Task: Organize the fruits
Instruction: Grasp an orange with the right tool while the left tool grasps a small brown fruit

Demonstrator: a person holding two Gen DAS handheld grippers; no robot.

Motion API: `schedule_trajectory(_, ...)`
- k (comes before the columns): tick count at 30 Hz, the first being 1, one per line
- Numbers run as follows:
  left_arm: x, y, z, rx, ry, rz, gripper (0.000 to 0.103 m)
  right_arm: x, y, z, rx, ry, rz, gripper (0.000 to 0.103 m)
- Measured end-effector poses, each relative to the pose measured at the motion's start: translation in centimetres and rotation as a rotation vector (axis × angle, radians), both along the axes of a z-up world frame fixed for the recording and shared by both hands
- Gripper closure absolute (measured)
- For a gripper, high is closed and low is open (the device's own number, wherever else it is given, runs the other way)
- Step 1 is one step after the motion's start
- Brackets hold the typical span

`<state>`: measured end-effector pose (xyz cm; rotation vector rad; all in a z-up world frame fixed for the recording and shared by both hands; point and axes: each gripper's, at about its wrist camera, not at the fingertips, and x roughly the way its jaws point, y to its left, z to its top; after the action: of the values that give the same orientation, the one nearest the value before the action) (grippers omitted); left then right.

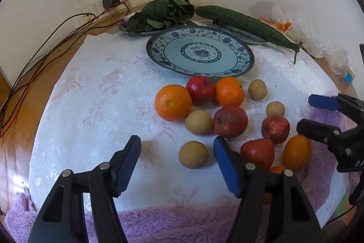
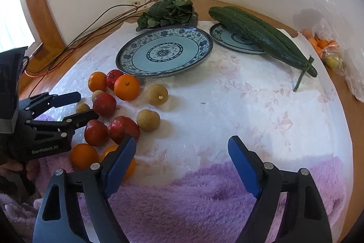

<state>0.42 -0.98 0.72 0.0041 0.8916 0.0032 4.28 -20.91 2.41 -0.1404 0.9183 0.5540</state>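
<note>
Several fruits lie loose on the white cloth in front of an empty blue-patterned plate: oranges, red apples and small tan round fruits. My left gripper is open, and one tan fruit lies between its blue fingertips, touching neither pad. My right gripper is open over bare cloth to the right of the pile, nothing between its fingers. An orange and red apples sit by its left finger.
Behind the plate, a long cucumber rests on a second plate and leafy greens lie on a dish. Cables trail at the left. A plastic bag of small oranges sits far right. Purple fluffy fabric covers the near edge.
</note>
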Motion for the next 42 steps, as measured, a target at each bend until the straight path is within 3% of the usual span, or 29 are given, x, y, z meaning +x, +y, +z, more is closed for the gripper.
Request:
schedule_trajectory(12,0.0,-0.1,0.0,-0.003,-0.003,-0.002,0.033,-3.1,-0.3,1.4,0.050,-0.039,-0.021,0.028)
schedule_trajectory(17,0.0,0.0,0.0,-0.004,-0.006,0.000,0.034,-4.1,1.2,0.9,0.057,-0.020,0.034,0.050)
schedule_trajectory(21,-0.1,0.3,0.1,-0.007,-0.011,0.017,0.042,-3.7,2.0,0.1,0.080,0.032,0.052,0.054)
schedule_trajectory(25,-0.5,0.4,0.2,-0.012,-0.019,0.014,0.062,-3.8,2.9,-0.1,0.068,0.034,0.084,0.063)
schedule_trajectory(31,-0.9,0.4,0.3,-0.028,-0.024,-0.003,0.077,-3.7,3.1,-0.5,0.074,0.043,0.082,0.066)
schedule_trajectory(42,-1.3,1.2,2.0,-0.105,-0.011,-0.006,0.077,-3.9,2.7,0.7,0.098,0.010,0.084,0.067)
